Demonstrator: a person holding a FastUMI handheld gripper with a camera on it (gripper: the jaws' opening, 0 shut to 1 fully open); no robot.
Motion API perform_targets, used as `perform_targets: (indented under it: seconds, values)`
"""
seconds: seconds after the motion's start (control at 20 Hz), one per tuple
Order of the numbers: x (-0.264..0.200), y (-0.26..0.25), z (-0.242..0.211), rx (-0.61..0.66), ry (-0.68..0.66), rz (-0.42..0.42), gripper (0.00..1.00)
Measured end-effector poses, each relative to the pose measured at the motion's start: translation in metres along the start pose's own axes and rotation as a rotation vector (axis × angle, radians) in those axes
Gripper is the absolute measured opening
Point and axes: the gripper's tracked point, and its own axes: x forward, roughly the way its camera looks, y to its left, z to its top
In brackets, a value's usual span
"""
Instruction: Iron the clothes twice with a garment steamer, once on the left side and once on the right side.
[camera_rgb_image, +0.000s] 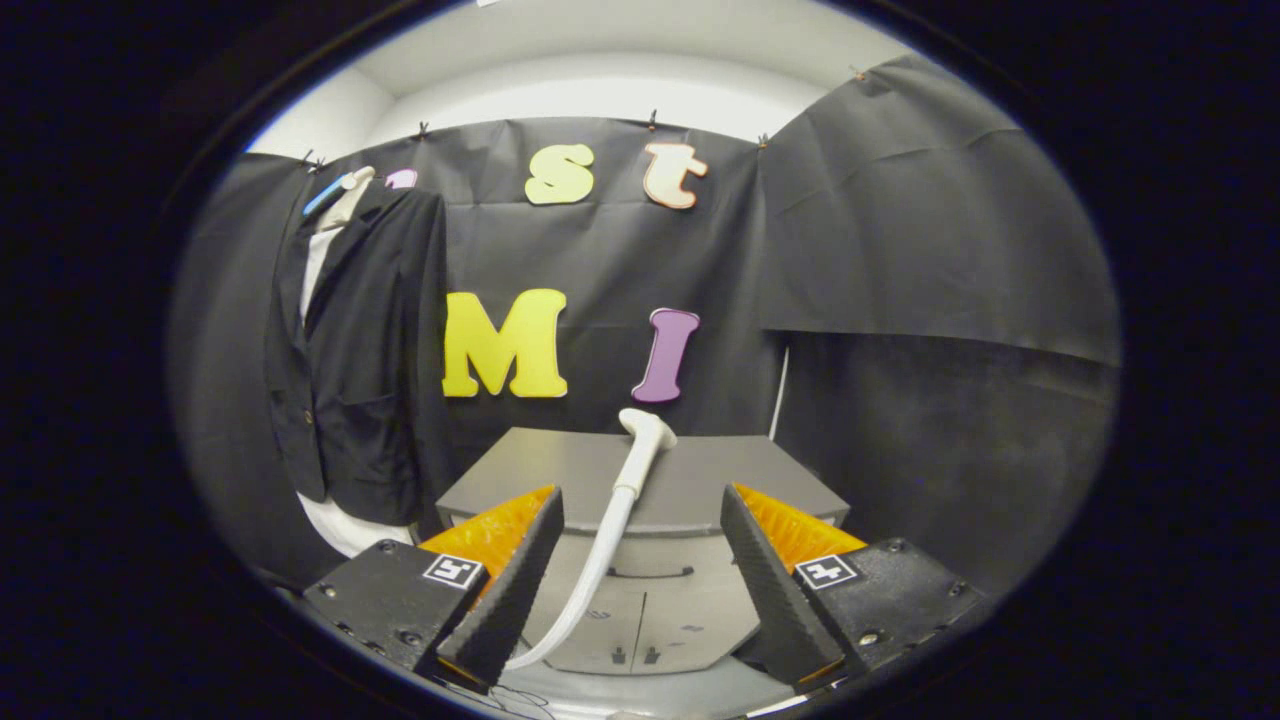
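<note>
Booth wall (900, 250): black cloth is hanging as a backdrop behind everything, pinned along its top edge.
Jacket (365, 360): a black suit jacket with a white shirt showing at the collar is hanging against the cloth, to the left of the cabinet and well apart from the steamer head; a white hem is showing under its lower edge.
Cabinet (690, 480): a grey, flat-topped cabinet with drawer and door fronts is standing in front of the cloth, beyond the fingers; it is carrying the steamer head.
Hand-held gripper (640, 570): its two fingers are standing wide apart, gripping nothing, with the cabinet front showing between them.
Garment steamer (625, 500): the white plastic steamer with its angled head is leaning at the front edge of the cabinet top, near the middle; its long white handle and hose are running down across the cabinet front, passing between the fingers closer to the left one, touching neither as far as I can tell.
Hanger tip (328, 193): a blue-and-white end is sticking out at the jacket's shoulder.
</note>
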Motion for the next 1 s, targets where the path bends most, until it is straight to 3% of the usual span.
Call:
perform_targets:
  seconds: [0.35, 0.55, 0.75, 0.9, 1.0]
  values:
    - [0.152, -0.018, -0.02, 0.065, 0.198, 0.06, 0.98]
    - [0.211, -0.01, -0.049, 0.114, 0.313, 0.135, 0.96]
    - [0.243, 0.002, -0.066, 0.184, 0.403, 0.203, 0.92]
    - [0.246, 0.017, -0.072, 0.231, 0.448, 0.291, 0.78]
    - [0.25, 0.015, -0.069, 0.263, 0.453, 0.285, 0.7]
